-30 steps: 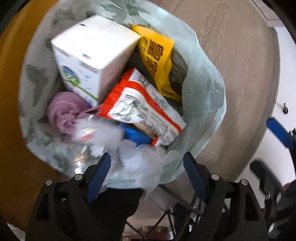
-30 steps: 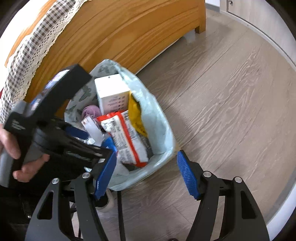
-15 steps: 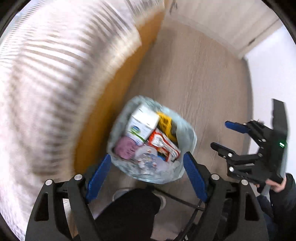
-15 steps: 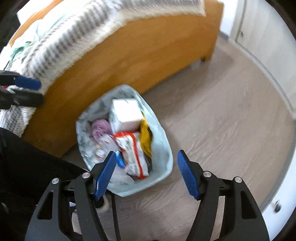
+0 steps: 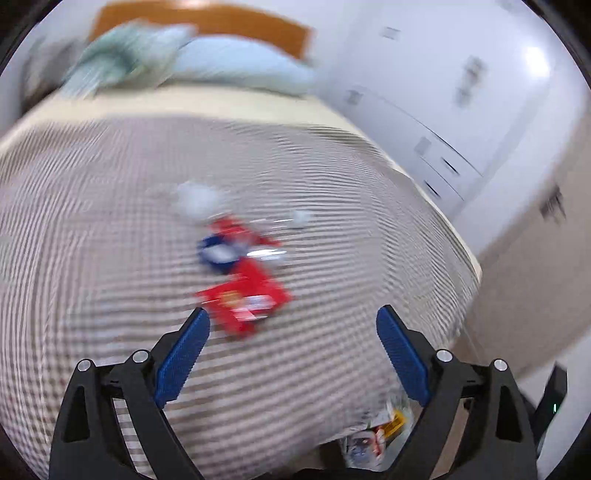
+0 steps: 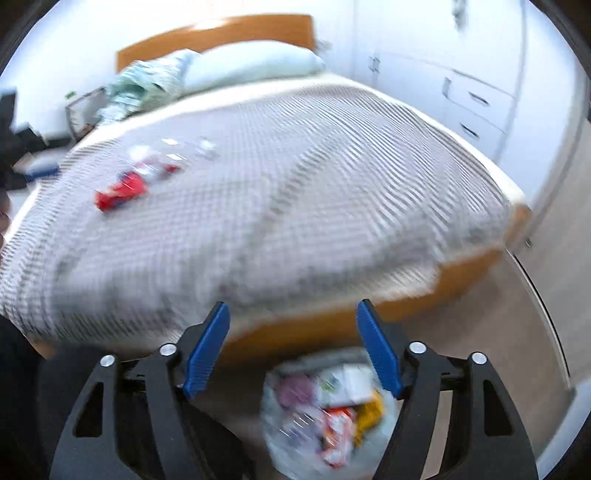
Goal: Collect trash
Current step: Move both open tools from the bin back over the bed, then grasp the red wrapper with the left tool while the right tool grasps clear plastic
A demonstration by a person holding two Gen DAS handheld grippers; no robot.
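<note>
Left wrist view: the left gripper [image 5: 293,325] fills the lower frame, its blue pads wide apart and the jaws opening, with nothing between them but the checked bedspread [image 5: 110,229] beyond. At frame centre, lying on the bedspread, is a cluster of trash: a red wrapper [image 5: 245,299] nearest the gripper, a blue-and-white item [image 5: 218,253] above it, and pale crumpled pieces [image 5: 197,199] higher still; motion blur leaves their exact kind uncertain. A light blue pillow [image 5: 240,70] and wooden headboard [image 5: 199,20] occupy the upper frame, white cabinets [image 5: 443,110] the upper right. The trash bag [image 5: 376,439] shows partly at the bottom edge. Right wrist view: the right gripper [image 6: 293,332] sits at lower centre, jaws opening and empty. The trash bag [image 6: 280,450], filled with packaging, stands on the floor at bottom centre, beside the wooden bed frame [image 6: 332,325]. The red wrapper [image 6: 120,192] lies on the bedspread [image 6: 295,184] at left of centre.
</note>
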